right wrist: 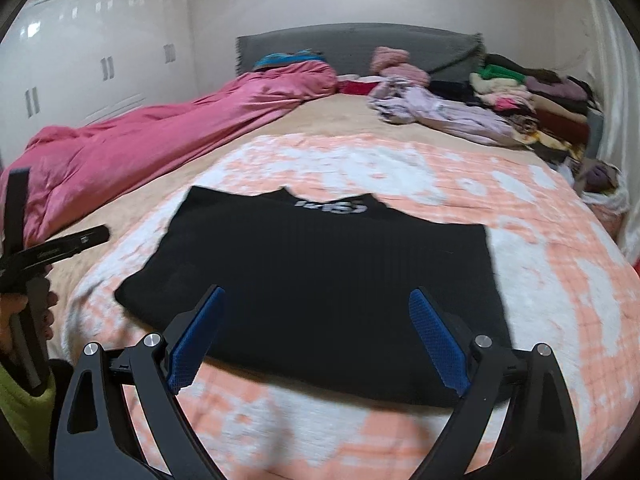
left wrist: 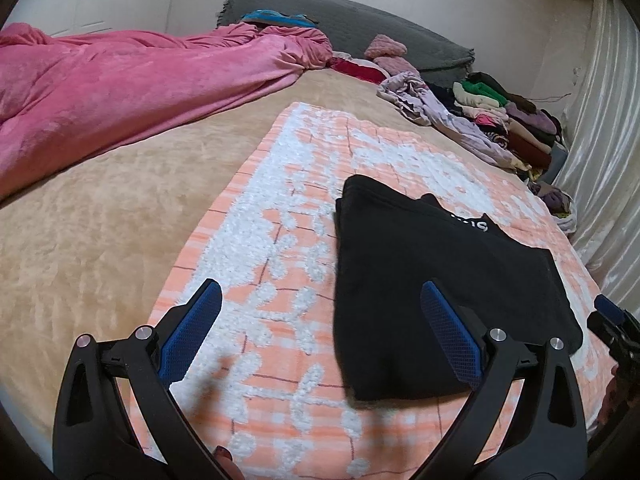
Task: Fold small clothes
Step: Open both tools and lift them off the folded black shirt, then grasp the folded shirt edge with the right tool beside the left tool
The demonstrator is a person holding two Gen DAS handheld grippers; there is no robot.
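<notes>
Black garment (right wrist: 320, 276) is laid folded on the peach-and-white blanket (right wrist: 540, 264) on the bed. Left gripper (left wrist: 320, 332) and right gripper (right wrist: 316, 336) are held wide apart, nothing clamped. Risk: a dragged finger could undo the fold.

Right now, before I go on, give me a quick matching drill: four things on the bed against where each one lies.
Things:
1. black garment
2. pink duvet
3. clothes pile
4. grey blanket

Places:
A. bunched along the left side of the bed
B. draped over the headboard
C. flat on the orange-and-white cover
D. heaped at the far right by the curtain

Pairs: 1-C, 2-A, 3-D, 4-B
</notes>
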